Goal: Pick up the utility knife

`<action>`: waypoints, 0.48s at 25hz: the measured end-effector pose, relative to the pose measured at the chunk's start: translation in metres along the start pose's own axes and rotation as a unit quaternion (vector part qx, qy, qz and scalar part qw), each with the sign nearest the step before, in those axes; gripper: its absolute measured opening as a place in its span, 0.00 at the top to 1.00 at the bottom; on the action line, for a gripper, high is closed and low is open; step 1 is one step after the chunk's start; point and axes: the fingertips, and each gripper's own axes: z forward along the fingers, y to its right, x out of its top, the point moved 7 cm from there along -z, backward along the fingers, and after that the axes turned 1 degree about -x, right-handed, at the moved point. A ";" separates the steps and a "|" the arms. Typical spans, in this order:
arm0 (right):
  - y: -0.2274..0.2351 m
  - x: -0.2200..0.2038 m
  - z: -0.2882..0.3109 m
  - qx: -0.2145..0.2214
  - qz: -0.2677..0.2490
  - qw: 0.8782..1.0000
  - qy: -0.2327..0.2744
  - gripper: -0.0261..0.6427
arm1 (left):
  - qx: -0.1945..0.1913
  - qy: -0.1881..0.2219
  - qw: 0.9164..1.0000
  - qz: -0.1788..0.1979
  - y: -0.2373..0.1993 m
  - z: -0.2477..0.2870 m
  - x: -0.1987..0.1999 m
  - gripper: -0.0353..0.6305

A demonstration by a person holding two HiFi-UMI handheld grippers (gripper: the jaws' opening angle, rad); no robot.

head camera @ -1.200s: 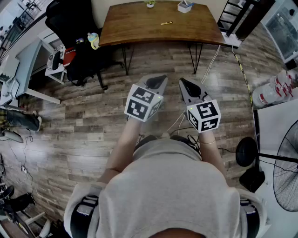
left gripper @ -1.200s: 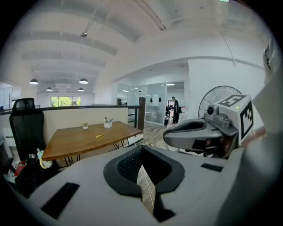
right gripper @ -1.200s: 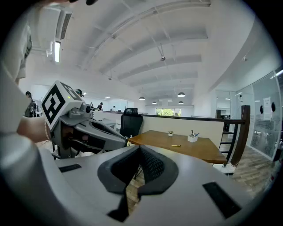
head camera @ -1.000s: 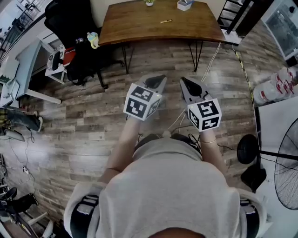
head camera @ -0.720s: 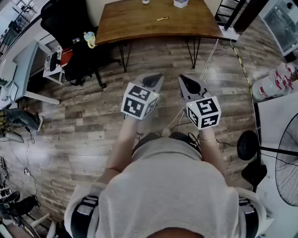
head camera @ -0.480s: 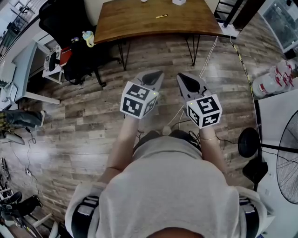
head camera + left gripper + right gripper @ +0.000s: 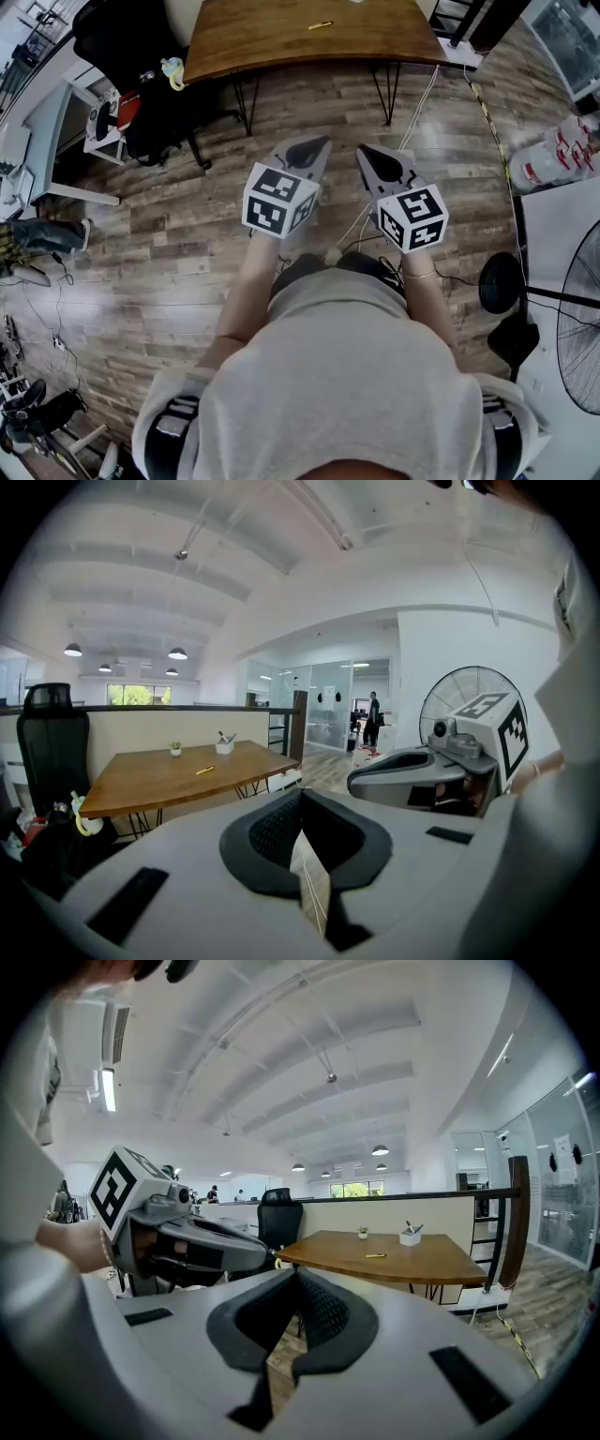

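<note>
Left tongs [image 7: 317,143] and right tongs [image 7: 368,153] are both closed on nothing, well apart from the wooden counter [image 7: 262,42].

At the counter's far edge stand a white holder [image 7: 409,1237] with dark sticks in it and a small potted plant [image 7: 362,1233]. The yellow utility knife [image 7: 320,25] lies alone nearer the middle. Plank floor [image 7: 169,234] separates tongs and counter, and a black chair [image 7: 155,127] stands by its left end.

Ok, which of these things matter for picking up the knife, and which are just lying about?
Job: yellow utility knife, wooden table under it, left gripper, right gripper, both shut and empty.
Lying about: black office chair, pedestal fan, pen holder, small potted plant.
</note>
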 end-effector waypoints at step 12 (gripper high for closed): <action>0.025 -0.009 -0.008 0.008 0.006 1.000 0.006 0.95 | 0.005 -0.023 1.000 -0.009 0.018 0.023 -0.006 0.73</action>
